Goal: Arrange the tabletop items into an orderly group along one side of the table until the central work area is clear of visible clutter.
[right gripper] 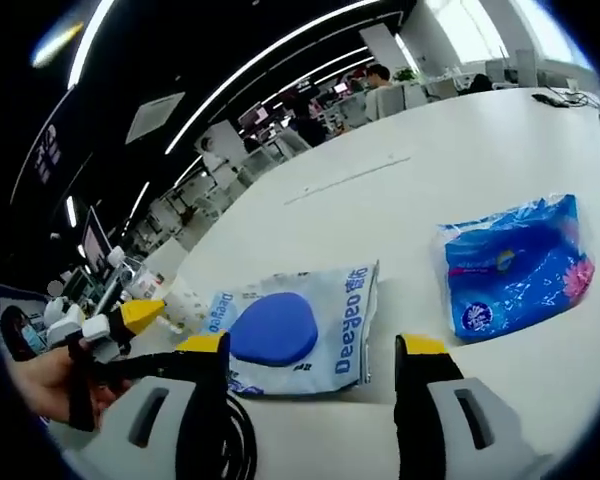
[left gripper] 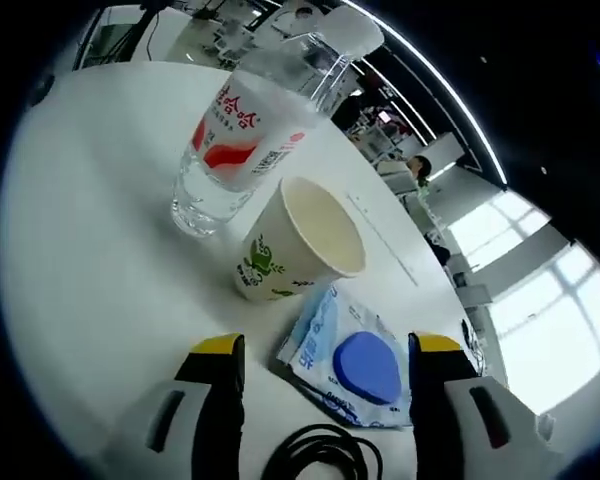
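Observation:
A flat wipes pack with a round blue lid (left gripper: 352,362) lies on the white table (left gripper: 90,260), just ahead of my left gripper (left gripper: 328,350), whose jaws stand open on either side of it. Beyond the pack a paper cup (left gripper: 302,240) lies tipped on its side. Behind it stands a clear water bottle with a red label (left gripper: 235,135). In the right gripper view the same wipes pack (right gripper: 292,330) sits between the open jaws of my right gripper (right gripper: 312,348). A blue tissue pack (right gripper: 515,265) lies to its right. The left gripper (right gripper: 130,318) enters from the left, held by a hand (right gripper: 38,385).
A coiled black cable (left gripper: 320,455) lies at the near edge between the left jaws, and the cable (right gripper: 238,432) also runs by the right gripper's left jaw. The white table (right gripper: 430,170) stretches far behind the items. Office desks and seated people are in the background.

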Tool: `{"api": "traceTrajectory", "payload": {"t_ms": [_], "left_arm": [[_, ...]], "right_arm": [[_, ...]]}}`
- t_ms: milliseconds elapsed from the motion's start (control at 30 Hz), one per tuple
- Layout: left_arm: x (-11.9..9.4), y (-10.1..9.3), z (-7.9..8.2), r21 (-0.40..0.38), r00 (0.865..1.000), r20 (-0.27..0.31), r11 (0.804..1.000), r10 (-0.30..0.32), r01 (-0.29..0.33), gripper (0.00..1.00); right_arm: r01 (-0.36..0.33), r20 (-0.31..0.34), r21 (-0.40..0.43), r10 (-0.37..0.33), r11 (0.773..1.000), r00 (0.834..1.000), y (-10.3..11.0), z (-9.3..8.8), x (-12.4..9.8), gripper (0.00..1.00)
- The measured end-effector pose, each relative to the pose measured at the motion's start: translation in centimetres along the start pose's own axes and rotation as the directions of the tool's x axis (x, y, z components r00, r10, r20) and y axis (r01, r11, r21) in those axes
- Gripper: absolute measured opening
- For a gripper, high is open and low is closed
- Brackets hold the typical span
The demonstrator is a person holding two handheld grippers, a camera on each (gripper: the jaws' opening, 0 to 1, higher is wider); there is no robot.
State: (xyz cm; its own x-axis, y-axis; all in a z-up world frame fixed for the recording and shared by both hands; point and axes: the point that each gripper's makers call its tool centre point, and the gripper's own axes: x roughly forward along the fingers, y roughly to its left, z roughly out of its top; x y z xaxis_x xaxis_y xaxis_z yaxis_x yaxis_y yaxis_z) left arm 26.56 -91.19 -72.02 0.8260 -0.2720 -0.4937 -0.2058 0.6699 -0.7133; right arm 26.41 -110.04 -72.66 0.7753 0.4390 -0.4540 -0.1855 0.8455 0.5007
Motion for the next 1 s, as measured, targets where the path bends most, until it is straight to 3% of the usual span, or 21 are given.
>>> {"api": "traceTrajectory", "payload": {"t_ms": [133, 300, 433, 633, 1000], "left_arm": [[-0.7, -1.0, -0.1, 0.056, 0.999, 0.018, 0.997, -0.046, 0.045, 0.8], [-1.5, -2.1, -0.8, 0.088, 0.996, -0.002, 0.992, -0.087, 0.087, 0.86], [-2.1, -2.9, -1.0, 0.154, 0.994, -0.011, 0.982, -0.107, 0.107, 0.86], [-2.7, -4.2, -1.0, 0.183, 0.99, -0.01, 0.973, -0.137, 0.137, 0.85], [-2.9, -5.2, -1.6, 0.185, 0.988, -0.009, 0.971, -0.151, 0.15, 0.83]], "right_arm": [[-0.037, 0.031, -0.013, 0.037, 0.999, 0.999, 0.8, 0.4, -0.7, 0.8], [-0.074, 0.068, -0.027, 0.075, 0.997, 0.995, 1.6, 0.7, -1.6, 0.91], [-0.081, 0.077, -0.03, 0.083, 0.996, 0.994, 1.7, 0.7, -2.3, 0.93], [-0.082, 0.092, -0.028, 0.084, 0.996, 0.992, 1.5, 1.0, -2.9, 0.93], [-0.088, 0.117, -0.021, 0.09, 0.996, 0.989, 1.3, 1.8, -3.9, 0.93]]}}
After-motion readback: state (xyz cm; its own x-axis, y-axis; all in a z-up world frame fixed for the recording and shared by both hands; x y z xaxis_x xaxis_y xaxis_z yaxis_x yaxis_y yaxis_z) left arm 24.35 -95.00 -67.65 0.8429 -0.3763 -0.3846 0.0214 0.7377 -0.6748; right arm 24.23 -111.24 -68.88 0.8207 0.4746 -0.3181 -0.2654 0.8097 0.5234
